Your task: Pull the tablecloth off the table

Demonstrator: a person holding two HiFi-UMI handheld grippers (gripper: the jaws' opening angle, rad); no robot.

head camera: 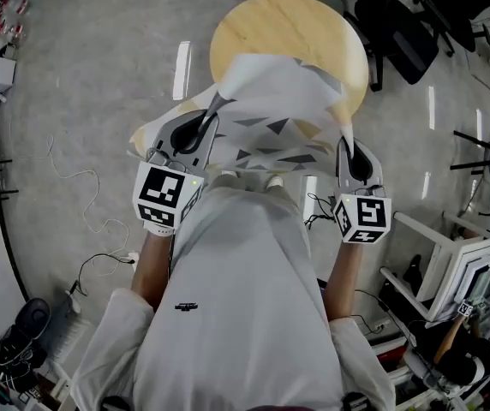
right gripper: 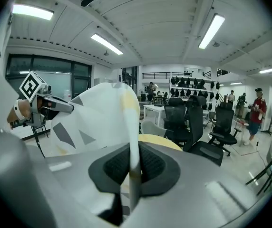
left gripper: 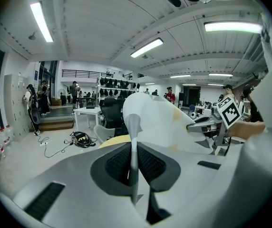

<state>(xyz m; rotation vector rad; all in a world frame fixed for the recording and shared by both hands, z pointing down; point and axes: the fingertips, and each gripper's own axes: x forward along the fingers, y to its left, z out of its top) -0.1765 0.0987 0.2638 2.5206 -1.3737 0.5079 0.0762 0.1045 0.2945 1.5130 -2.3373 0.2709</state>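
A white tablecloth with grey triangles is lifted off the near half of a round wooden table; its far edge still lies on the tabletop. My left gripper is shut on the cloth's near left corner. My right gripper is shut on the near right corner. In the left gripper view the cloth runs as a thin fold between the closed jaws and billows beyond them, with the table's yellow edge below. In the right gripper view the cloth does the same above the table.
Black office chairs stand behind the table at the upper right. A white frame stand is at my right. Cables trail on the grey floor at my left, with shoes near the lower left corner.
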